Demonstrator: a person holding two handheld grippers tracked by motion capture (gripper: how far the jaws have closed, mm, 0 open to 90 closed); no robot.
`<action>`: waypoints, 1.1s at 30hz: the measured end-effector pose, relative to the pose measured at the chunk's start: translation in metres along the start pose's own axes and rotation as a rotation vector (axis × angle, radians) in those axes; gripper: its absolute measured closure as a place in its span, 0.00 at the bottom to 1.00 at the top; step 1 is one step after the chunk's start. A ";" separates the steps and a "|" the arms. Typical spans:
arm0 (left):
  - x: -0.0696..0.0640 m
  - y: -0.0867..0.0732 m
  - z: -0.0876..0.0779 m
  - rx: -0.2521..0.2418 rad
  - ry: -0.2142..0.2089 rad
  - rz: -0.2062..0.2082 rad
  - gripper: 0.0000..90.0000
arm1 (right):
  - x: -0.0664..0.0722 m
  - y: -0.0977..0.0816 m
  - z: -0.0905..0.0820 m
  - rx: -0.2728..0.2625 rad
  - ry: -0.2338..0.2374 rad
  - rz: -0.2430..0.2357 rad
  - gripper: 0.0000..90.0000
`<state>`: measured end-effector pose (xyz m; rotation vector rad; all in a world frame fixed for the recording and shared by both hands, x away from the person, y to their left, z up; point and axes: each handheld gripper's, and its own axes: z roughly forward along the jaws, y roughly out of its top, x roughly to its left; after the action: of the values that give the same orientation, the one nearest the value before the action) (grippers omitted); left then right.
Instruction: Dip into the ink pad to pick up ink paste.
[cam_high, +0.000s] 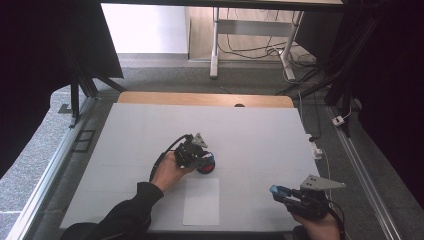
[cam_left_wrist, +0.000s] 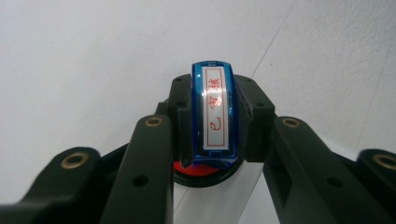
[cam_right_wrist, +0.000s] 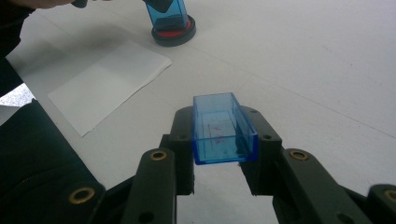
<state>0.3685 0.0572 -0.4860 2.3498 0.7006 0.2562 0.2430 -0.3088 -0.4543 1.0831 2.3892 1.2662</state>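
Observation:
My left gripper (cam_high: 201, 158) is shut on a blue stamp (cam_left_wrist: 213, 122) whose white label carries red characters. The stamp's bottom end rests in a round black ink pad (cam_high: 207, 167) with a red centre, near the middle of the table. In the right gripper view the stamp (cam_right_wrist: 167, 14) stands upright on that ink pad (cam_right_wrist: 173, 33). My right gripper (cam_high: 278, 192) hovers at the front right, shut on a clear blue cap (cam_right_wrist: 223, 130) with its hollow side facing the camera. A white sheet of paper (cam_high: 201, 201) lies flat between the two hands.
A white mat (cam_high: 250, 130) covers the table, with a wooden edge (cam_high: 205, 98) at the far side. Cables and a plug (cam_high: 316, 148) lie off the right edge. Metal rails run along both sides.

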 end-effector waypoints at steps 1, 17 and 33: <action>-0.001 0.000 0.000 0.002 0.006 0.007 0.78 | 0.000 0.000 0.000 0.000 0.000 0.000 0.76; 0.012 -0.004 0.001 -0.024 -0.070 -0.090 0.78 | 0.000 0.000 0.000 0.007 -0.001 0.000 0.76; 0.026 -0.011 0.002 -0.057 -0.145 -0.169 0.78 | 0.000 0.000 0.000 0.008 -0.001 0.002 0.76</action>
<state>0.3861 0.0771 -0.4942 2.2140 0.8042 0.0309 0.2434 -0.3087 -0.4543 1.0878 2.3948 1.2580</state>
